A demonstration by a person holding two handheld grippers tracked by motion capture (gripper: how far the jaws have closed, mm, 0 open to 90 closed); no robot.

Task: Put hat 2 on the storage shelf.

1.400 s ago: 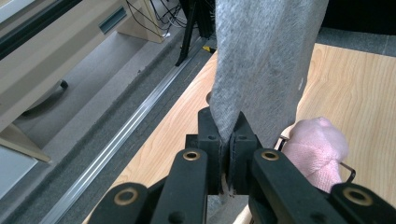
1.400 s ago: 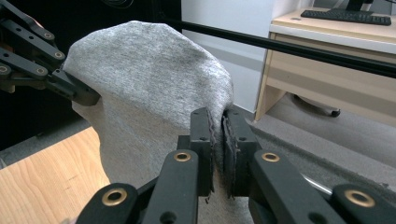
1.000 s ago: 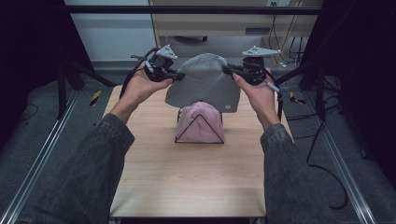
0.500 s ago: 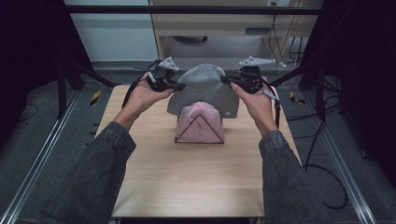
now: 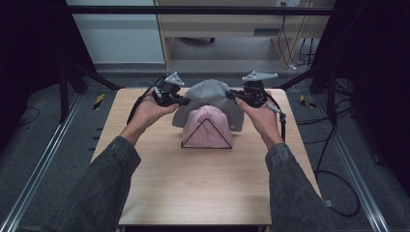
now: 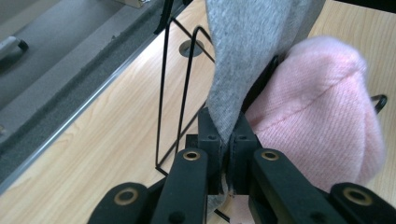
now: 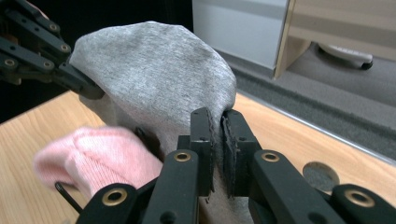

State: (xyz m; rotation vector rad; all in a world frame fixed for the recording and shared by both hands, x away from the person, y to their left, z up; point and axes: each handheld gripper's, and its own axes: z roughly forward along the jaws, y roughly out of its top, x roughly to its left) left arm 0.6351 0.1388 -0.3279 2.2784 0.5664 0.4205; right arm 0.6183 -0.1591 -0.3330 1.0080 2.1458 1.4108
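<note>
the soft grey knitted hat (image 5: pixel 209 96) is hanging stretched between the two grippers over the far half of the table, its open rim draping down around the top of the pink ribbed knit hat (image 5: pixel 207 129), which is sitting on a black wire triangular stand (image 5: pixel 206 146). the left gripper (image 5: pixel 180 101) is clamping the grey hat's left rim, and in the left gripper view its jaws are pressing tight together on a fold of the fabric with almost no gap between them. the right gripper (image 5: pixel 235 95) is pinching the opposite rim in the same way, jaws closed on the cloth.

the pale wooden table (image 5: pixel 193 183) is lying bare across its near half, giving both forearms wide room. the far edge is running close behind the grippers, with a dark grey floor (image 5: pixel 43 130) beyond it and metal rails (image 5: pixel 34 183) along either side. a round cable hole (image 6: pixel 192 46) is sitting in the tabletop near that far edge.

the grey hat is covering the pink hat's crown and the upper part of the stand. the far wire loops of the stand are showing in the left gripper view, but how the pink hat is fastened there cannot be made out. the pink hat is looking blurred in the right gripper view.
</note>
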